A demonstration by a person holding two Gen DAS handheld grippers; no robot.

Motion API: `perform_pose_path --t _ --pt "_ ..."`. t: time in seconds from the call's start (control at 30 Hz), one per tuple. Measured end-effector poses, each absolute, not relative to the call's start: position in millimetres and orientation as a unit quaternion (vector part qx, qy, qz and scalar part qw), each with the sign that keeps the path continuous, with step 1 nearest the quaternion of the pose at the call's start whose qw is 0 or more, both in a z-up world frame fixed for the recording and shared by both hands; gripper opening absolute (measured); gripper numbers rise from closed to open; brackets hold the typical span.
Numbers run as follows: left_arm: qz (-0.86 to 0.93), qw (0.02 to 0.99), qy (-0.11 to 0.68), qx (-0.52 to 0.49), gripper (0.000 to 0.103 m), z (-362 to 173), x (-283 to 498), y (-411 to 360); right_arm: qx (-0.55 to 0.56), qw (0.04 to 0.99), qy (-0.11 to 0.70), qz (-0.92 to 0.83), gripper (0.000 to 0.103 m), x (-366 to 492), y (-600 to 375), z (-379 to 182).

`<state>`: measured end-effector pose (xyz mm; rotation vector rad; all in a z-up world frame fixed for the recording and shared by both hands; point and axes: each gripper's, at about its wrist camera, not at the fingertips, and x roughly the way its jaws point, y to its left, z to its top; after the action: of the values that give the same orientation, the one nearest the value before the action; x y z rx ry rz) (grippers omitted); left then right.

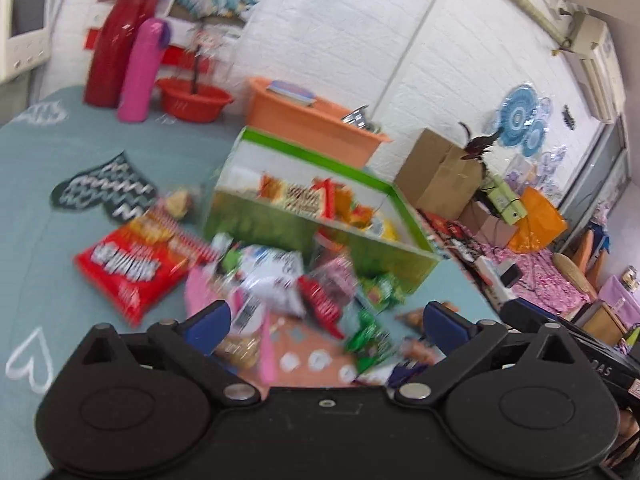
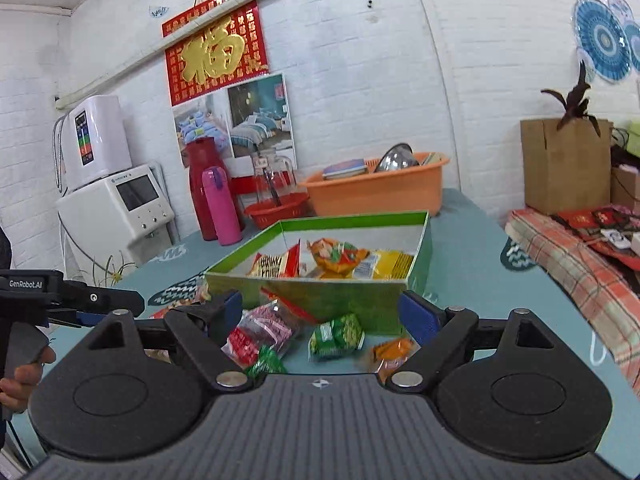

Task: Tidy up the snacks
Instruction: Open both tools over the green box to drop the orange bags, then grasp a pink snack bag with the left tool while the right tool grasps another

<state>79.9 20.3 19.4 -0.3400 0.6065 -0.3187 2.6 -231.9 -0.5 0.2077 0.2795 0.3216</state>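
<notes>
Fingers of both the left gripper and right gripper spread wide, empty, over loose snack packets lying just before the green box; only the left view shows the big red bag.

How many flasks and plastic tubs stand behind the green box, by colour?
Red flask: 1
Pink flask: 1
Red basket: 1
Orange tub: 1
Total: 4
</notes>
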Motion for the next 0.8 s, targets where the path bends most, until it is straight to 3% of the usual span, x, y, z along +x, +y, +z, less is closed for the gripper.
perform_pose_path --t 0.27,0.57,0.63,0.8 --pt "-0.113 0.930 0.316 -0.153 0.103 -10 67 43 0.037 0.975 0.173 0.131 0.103 -3 -217 -24" --pt "-0.146 0.917 0.325 -0.180 0.103 -5 102 59 0.043 0.940 0.191 0.281 0.103 3 -144 -30" --pt "-0.149 0.916 0.332 -0.169 0.091 -4 108 60 0.023 0.931 0.200 0.303 0.103 10 -117 -34" --pt "-0.166 0.909 0.346 -0.162 0.079 -8 120 63 -0.006 0.923 0.249 0.293 0.091 40 -73 -47"
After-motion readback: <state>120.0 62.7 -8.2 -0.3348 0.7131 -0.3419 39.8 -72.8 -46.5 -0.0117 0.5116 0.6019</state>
